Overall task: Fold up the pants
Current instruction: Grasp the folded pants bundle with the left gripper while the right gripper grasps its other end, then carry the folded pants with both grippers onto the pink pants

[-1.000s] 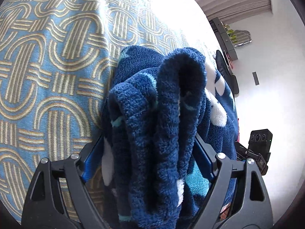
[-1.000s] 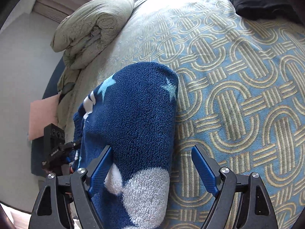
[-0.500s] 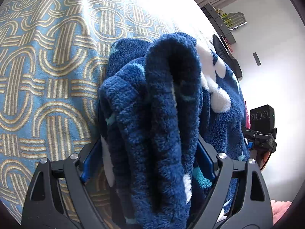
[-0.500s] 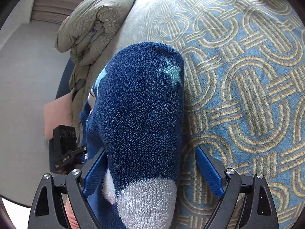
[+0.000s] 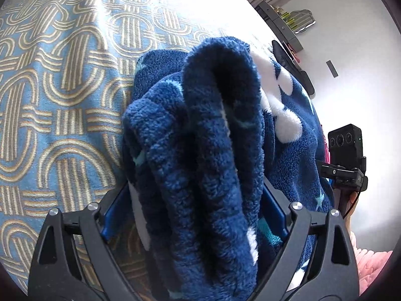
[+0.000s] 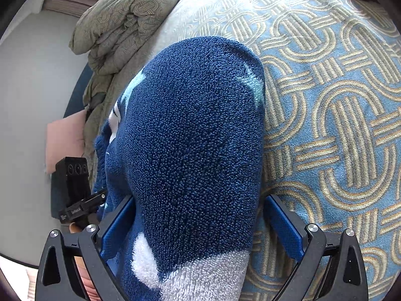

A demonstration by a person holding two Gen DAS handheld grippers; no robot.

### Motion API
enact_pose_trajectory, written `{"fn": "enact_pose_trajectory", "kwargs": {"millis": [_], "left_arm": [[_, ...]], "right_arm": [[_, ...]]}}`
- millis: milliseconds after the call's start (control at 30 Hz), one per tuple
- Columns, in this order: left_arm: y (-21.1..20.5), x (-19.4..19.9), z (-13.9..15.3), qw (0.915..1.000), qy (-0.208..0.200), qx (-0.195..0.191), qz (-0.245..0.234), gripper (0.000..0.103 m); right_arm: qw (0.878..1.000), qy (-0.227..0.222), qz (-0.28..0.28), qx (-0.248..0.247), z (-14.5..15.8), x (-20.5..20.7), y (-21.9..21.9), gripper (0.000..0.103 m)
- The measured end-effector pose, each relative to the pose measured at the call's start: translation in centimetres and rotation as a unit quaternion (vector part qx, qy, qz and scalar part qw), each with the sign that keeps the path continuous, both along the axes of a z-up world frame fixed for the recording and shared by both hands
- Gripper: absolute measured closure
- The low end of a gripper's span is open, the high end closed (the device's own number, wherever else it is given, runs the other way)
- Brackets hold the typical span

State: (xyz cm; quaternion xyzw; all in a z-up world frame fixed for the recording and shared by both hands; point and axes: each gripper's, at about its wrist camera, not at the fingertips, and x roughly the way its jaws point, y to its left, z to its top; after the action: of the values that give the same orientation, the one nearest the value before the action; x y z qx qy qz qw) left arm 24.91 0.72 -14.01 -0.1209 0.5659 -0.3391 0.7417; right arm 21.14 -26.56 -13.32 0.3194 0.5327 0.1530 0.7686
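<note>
The pants [image 5: 200, 150] are dark blue fleece with white patches and pale stars, bunched in thick folds above a blue and gold patterned bedspread [image 5: 55, 87]. My left gripper [image 5: 195, 215] is shut on a fat roll of the pants that fills the gap between its blue pads. In the right wrist view the pants [image 6: 190, 138] drape over and between the fingers of my right gripper [image 6: 198, 223], whose jaws stand wide with the fabric bulging between them; I cannot tell whether they clamp it. Each view shows the other gripper's black camera block beside the fabric.
The bedspread [image 6: 338, 100] fills the right of the right wrist view. A rumpled grey-green duvet [image 6: 120, 17] is piled at the far left of the bed. A pink cushion [image 6: 65, 138] lies beyond it. A dark shelf [image 5: 283, 22] hangs on the white wall.
Both grippers have moved closer to the pants and lifted them, so the fabric fills more of each view. The right gripper's jaws now have fabric spanning their gap.
</note>
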Motion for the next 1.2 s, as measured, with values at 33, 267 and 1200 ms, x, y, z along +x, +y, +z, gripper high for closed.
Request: {"fn": "enact_pose_trajectory", "kwargs": {"millis": [33,267,1200], "left_arm": [[-0.1,0.0,0.0,1.0000,-0.001,-0.001,-0.003,0.009],[-0.8,0.0,0.1,0.9999,-0.011,0.003,-0.010,0.005],[-7.1,-6.4,8.8,0.9900,-0.128,0.016,-0.057,0.050]], "right_arm": [[1.000,0.000,0.000,-0.001,0.0,0.0,0.0,0.001],[1.000,0.001,-0.002,-0.004,0.1,-0.2,0.0,0.001],[0.990,-0.124,-0.018,-0.064,9.5,-9.2,-0.2,0.055]]}}
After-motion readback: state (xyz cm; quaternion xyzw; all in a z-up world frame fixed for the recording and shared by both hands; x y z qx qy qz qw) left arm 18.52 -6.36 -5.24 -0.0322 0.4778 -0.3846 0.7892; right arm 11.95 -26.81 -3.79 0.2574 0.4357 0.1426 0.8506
